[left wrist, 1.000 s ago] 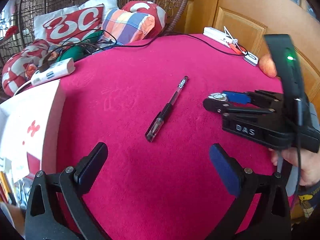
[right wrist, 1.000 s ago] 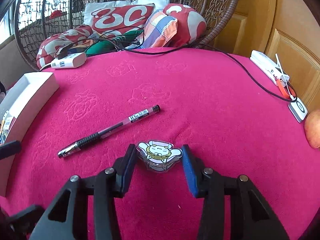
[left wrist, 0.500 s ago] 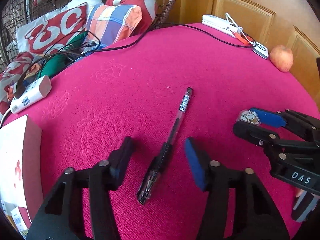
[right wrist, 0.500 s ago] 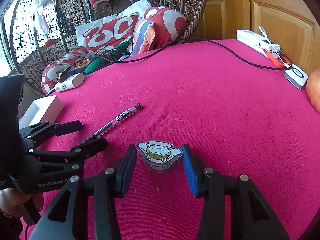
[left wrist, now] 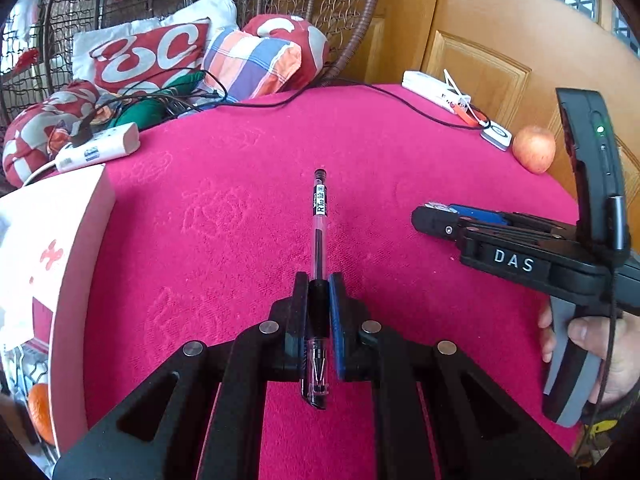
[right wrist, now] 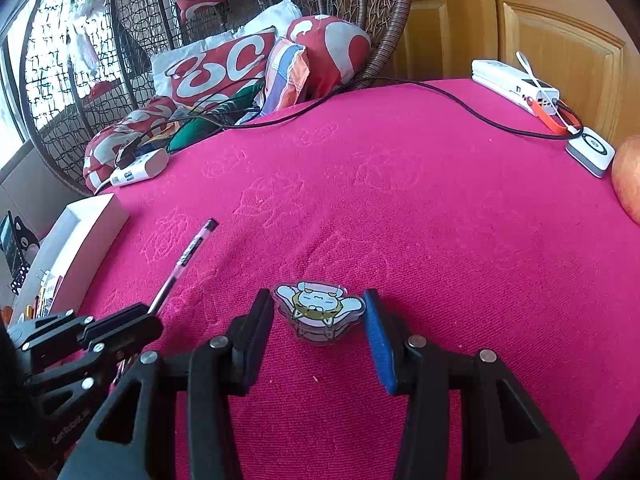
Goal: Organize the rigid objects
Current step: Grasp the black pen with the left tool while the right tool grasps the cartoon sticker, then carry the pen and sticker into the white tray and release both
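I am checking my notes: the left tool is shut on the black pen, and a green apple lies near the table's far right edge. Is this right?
Not quite: the apple is red and yellowish, not green, as the left wrist view shows. The left tool is indeed shut on the black pen, and the apple does lie near the table's far right edge.

On the pink cloth: one clear-barrelled black gel pen (left wrist: 319, 216), one flat cartoon-cat acrylic charm (right wrist: 319, 309), one reddish apple (left wrist: 534, 149), one white power bank (right wrist: 514, 86), one small white square charger pad (right wrist: 591, 155), and one white open box (left wrist: 76, 216). Two black two-finger grippers (left wrist: 319, 300) (right wrist: 318, 334).
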`<state>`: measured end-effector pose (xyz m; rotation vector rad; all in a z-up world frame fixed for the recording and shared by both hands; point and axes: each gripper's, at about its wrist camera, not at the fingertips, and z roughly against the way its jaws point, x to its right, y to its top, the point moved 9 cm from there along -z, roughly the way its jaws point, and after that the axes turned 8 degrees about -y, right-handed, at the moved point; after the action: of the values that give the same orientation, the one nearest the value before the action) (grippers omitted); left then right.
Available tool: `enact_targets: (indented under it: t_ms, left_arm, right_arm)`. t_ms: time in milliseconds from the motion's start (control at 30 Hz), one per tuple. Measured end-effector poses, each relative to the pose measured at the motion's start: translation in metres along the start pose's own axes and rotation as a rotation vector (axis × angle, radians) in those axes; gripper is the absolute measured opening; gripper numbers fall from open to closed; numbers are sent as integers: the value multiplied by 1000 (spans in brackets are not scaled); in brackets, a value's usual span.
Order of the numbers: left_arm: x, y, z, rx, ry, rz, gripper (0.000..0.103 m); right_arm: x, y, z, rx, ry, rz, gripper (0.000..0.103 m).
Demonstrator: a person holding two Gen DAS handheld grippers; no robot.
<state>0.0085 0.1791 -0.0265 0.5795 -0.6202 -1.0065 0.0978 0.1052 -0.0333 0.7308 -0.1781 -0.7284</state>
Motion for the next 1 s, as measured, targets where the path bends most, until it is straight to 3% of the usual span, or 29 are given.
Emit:
enact_targets:
  t_ms: [300, 600, 1000]
  left_arm:
    - [20, 17, 73, 183, 78, -90, 9]
    - [19, 22, 123, 275, 90, -72, 9]
    - [-2, 14, 165, 338, 111, -22, 9]
  right_arm:
    - [-15, -12, 64, 140, 118, -79, 45]
    - [-51, 6, 143, 350, 142, -6, 45]
    - [-82, 6, 165, 393, 157, 64, 45]
